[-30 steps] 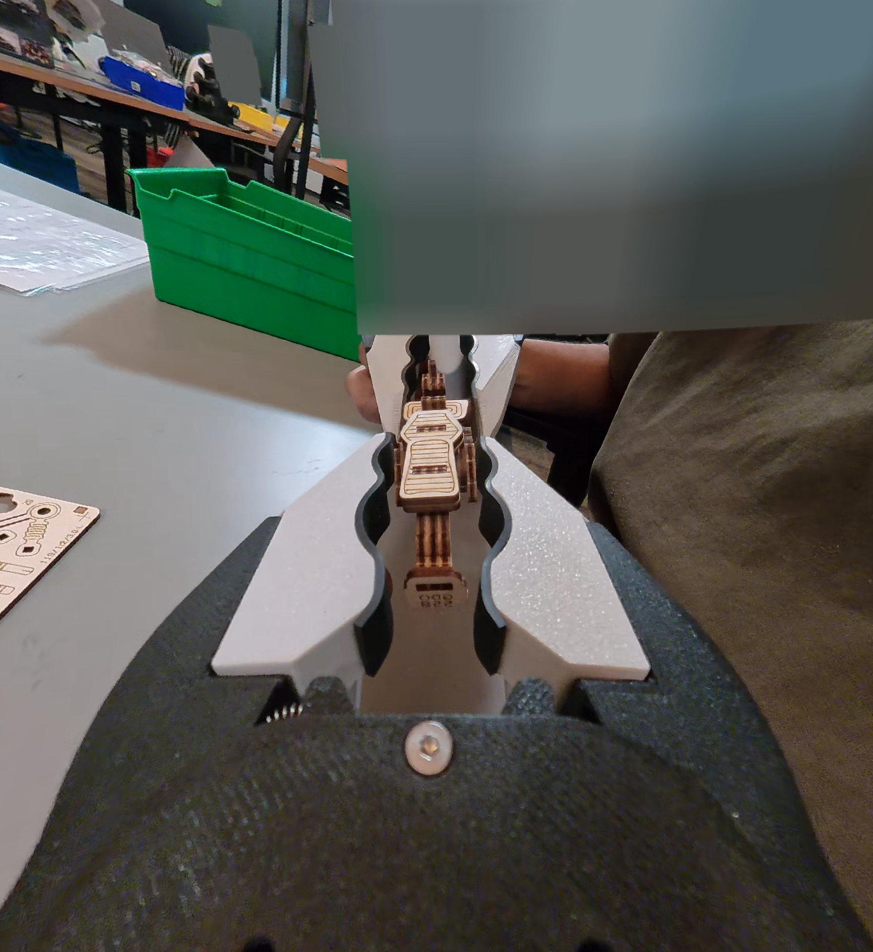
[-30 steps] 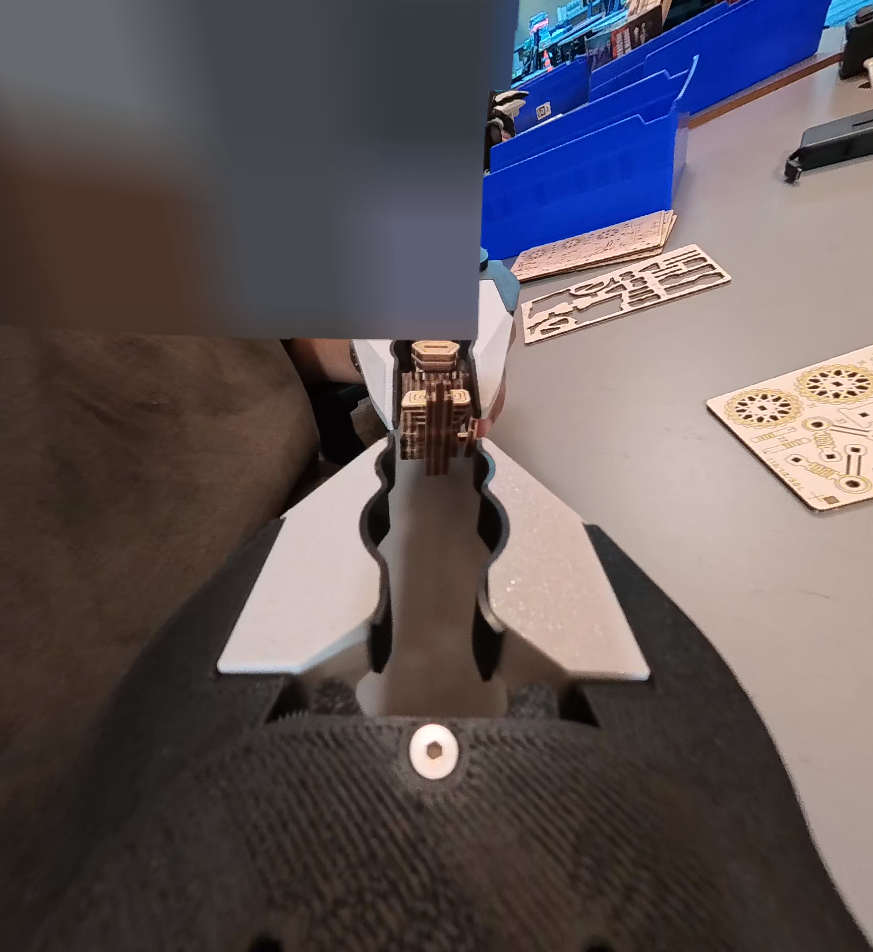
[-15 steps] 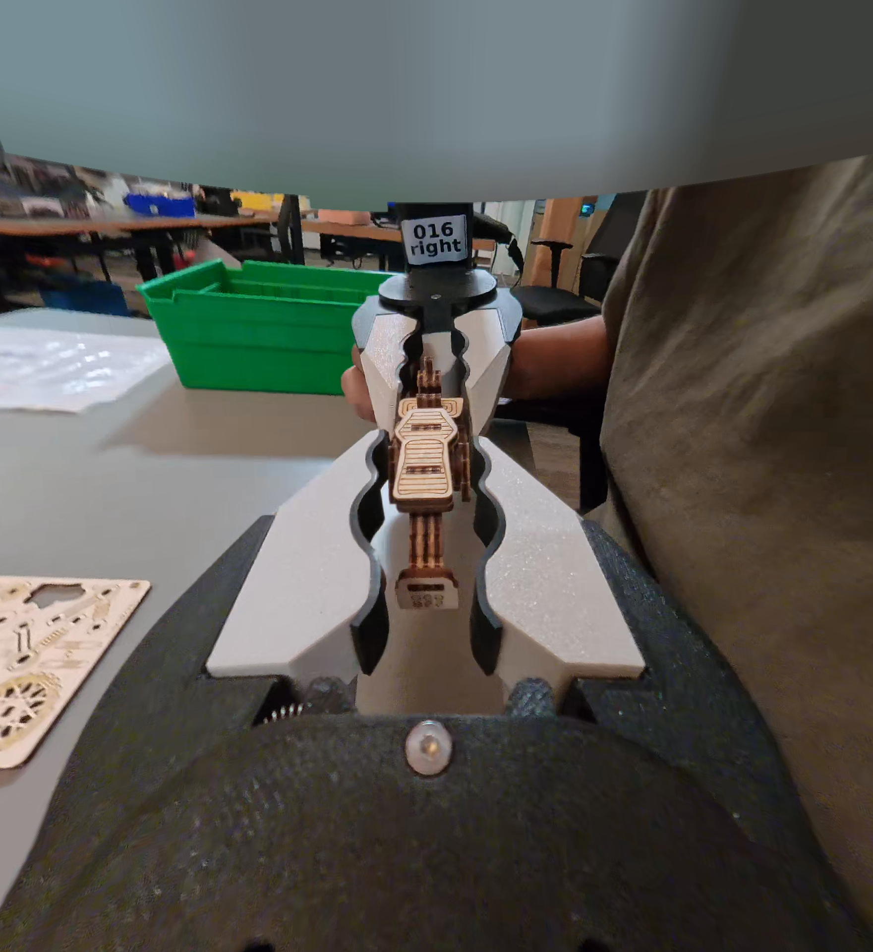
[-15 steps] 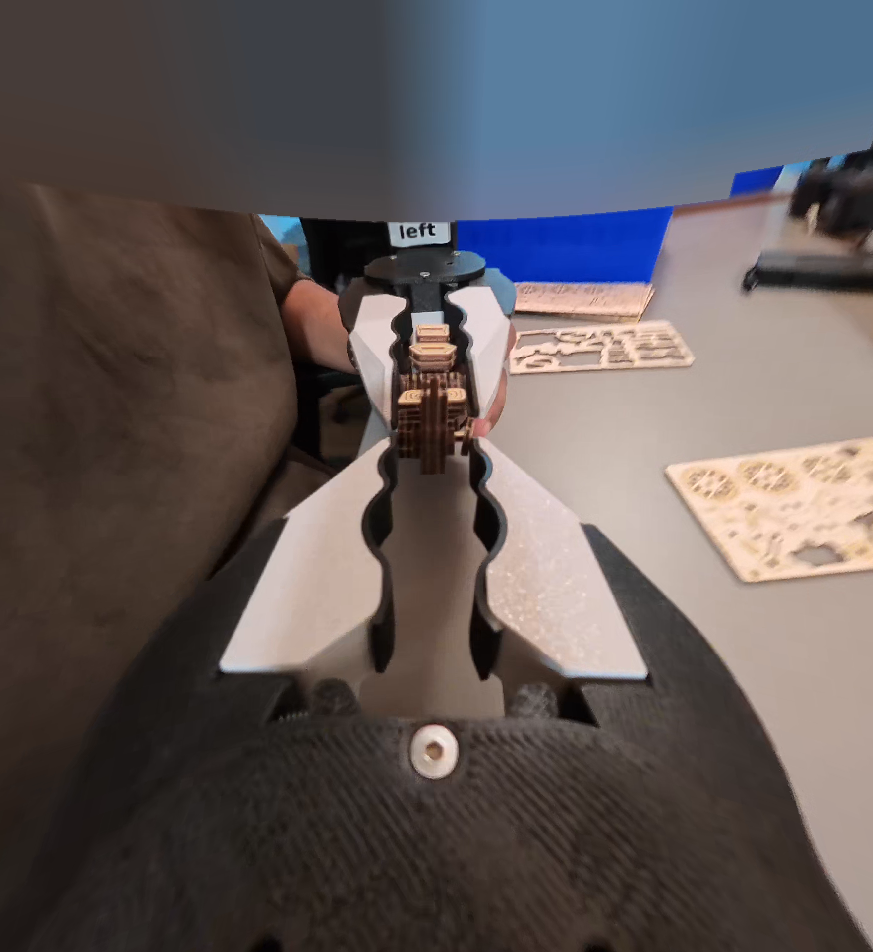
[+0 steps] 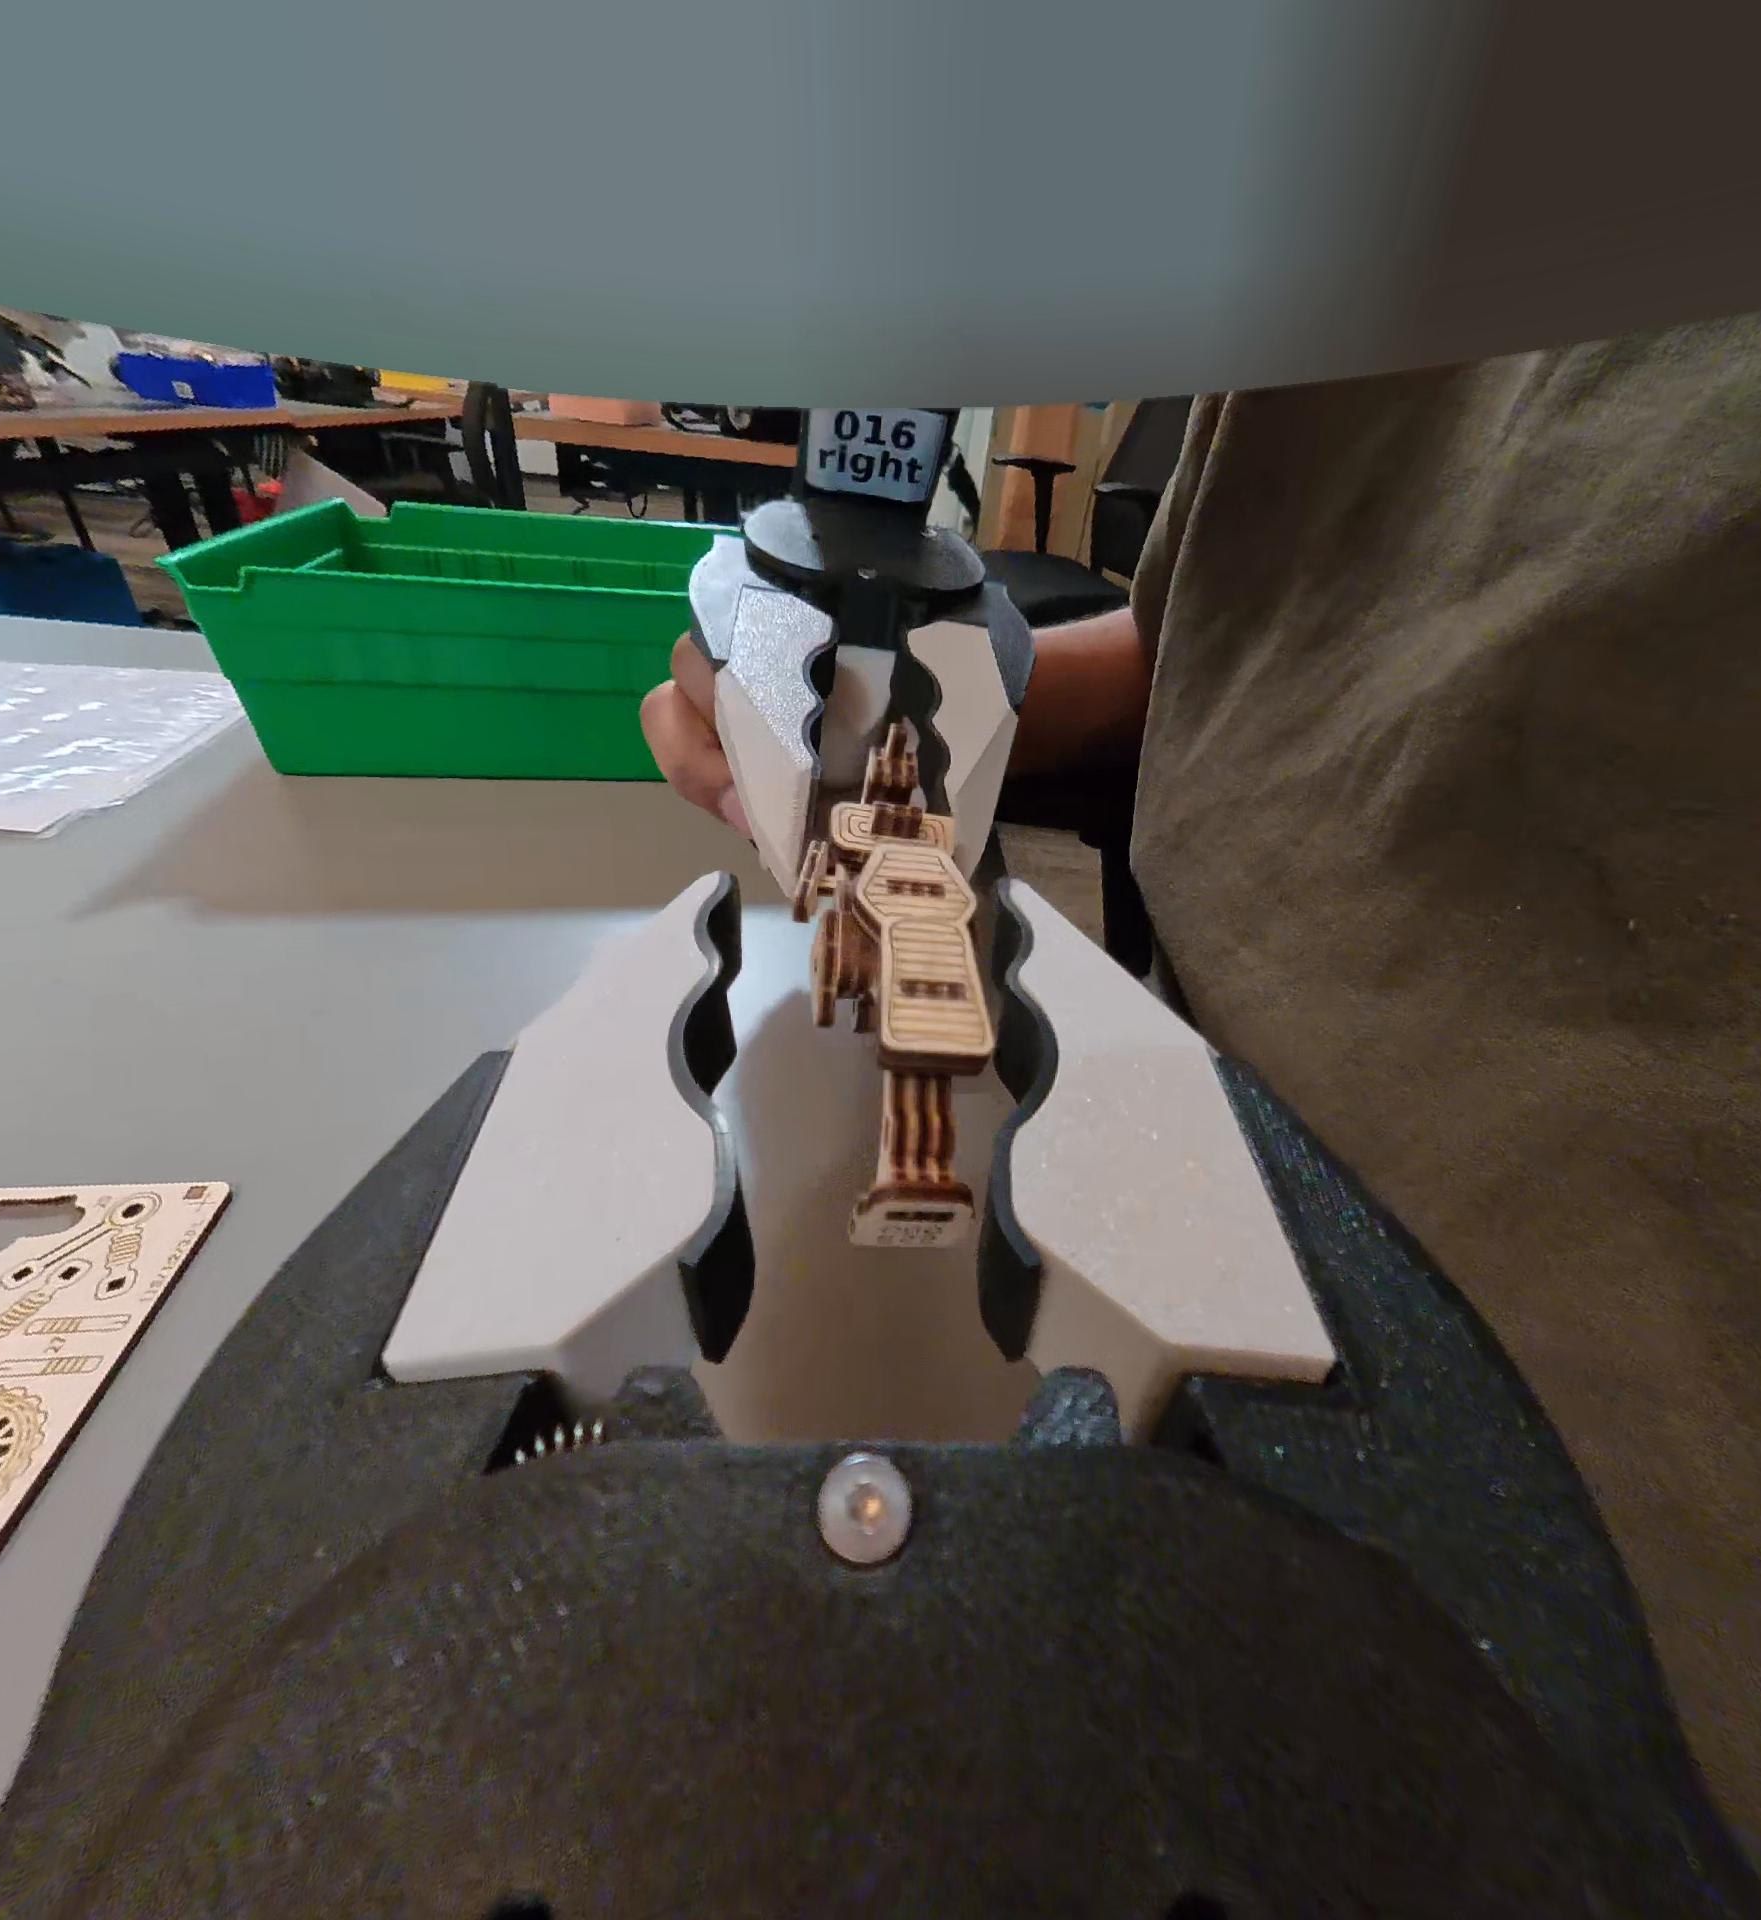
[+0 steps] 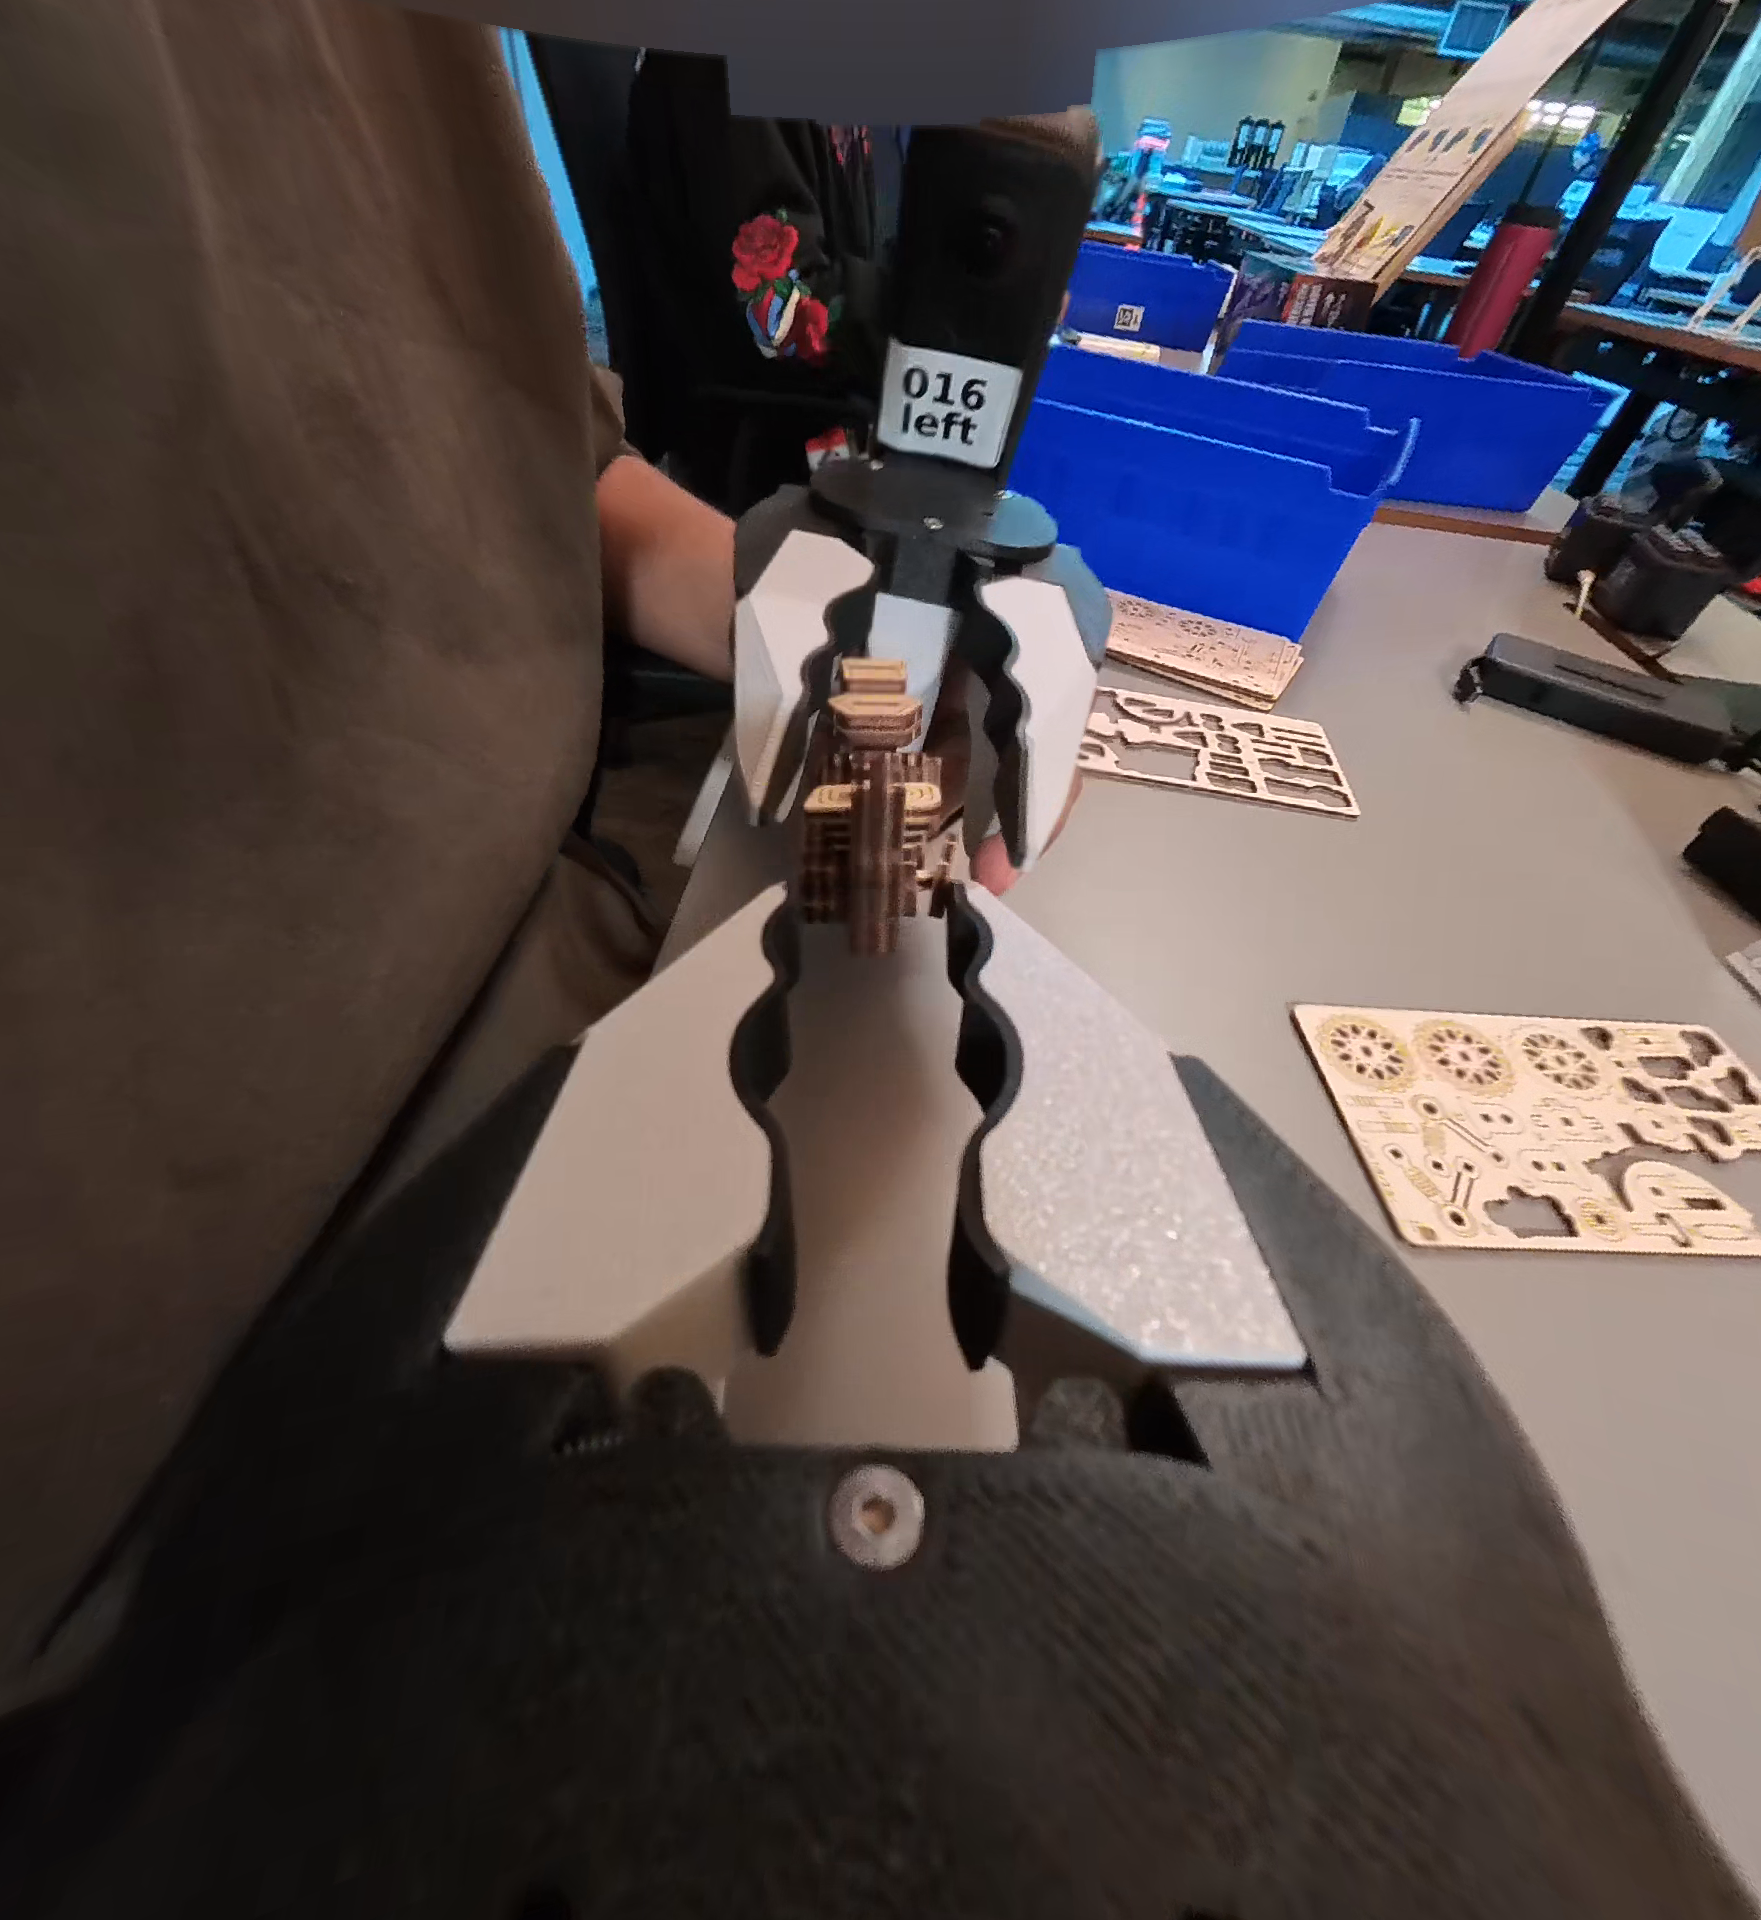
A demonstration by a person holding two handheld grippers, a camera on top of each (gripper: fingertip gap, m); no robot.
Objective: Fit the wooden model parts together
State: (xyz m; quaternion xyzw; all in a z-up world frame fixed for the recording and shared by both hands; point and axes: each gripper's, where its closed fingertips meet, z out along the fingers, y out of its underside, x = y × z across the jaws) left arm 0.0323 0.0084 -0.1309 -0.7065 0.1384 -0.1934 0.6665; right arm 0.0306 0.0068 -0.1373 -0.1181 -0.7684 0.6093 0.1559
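A grey table (image 5: 263, 997) carries everything. In the left wrist view, a green plastic bin (image 5: 460, 644) stands on it toward the far side, with a sheet of clear plastic-covered paper (image 5: 45, 738) lying flat to its left, and a laser-cut wooden parts sheet (image 5: 34, 1361) lying near the lower left edge. In the right wrist view, the same grey table (image 6: 1375, 914) bears a wooden parts sheet with gear shapes and empty cut-outs (image 6: 1572, 1122), a second, mostly emptied sheet (image 6: 1219, 748) farther back, and a small stack of wooden sheets (image 6: 1208, 644) just in front of a blue plastic bin (image 6: 1208, 488). A flat black case (image 6: 1603, 696) and a small black object (image 6: 1759, 862) lie toward the right edge.
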